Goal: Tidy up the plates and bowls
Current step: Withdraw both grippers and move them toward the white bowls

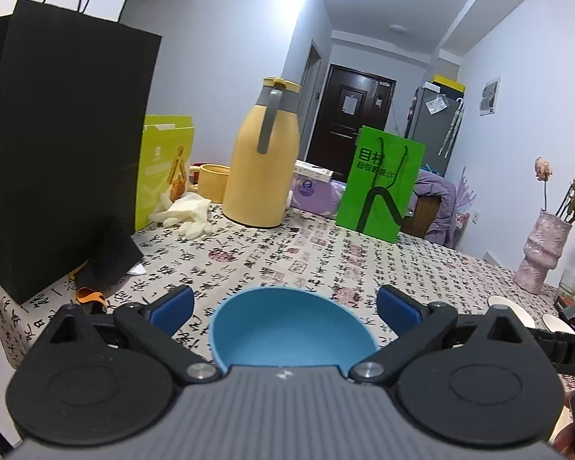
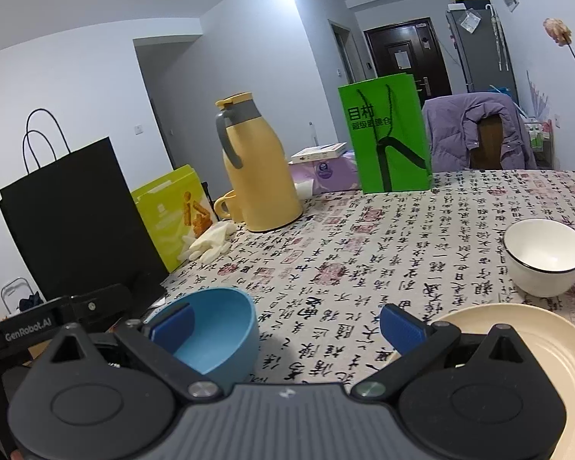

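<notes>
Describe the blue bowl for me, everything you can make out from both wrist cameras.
The blue bowl is a deep, round bowl, matte light blue inside and out, plastic by the look of it, and empty. It sits upright on the calligraphy-print tablecloth, near the table edge by the black paper bag. In the left wrist view it lies centred between the open fingers of the left gripper, which do not touch it. The cream plate and white bowl sit apart from it.
</notes>
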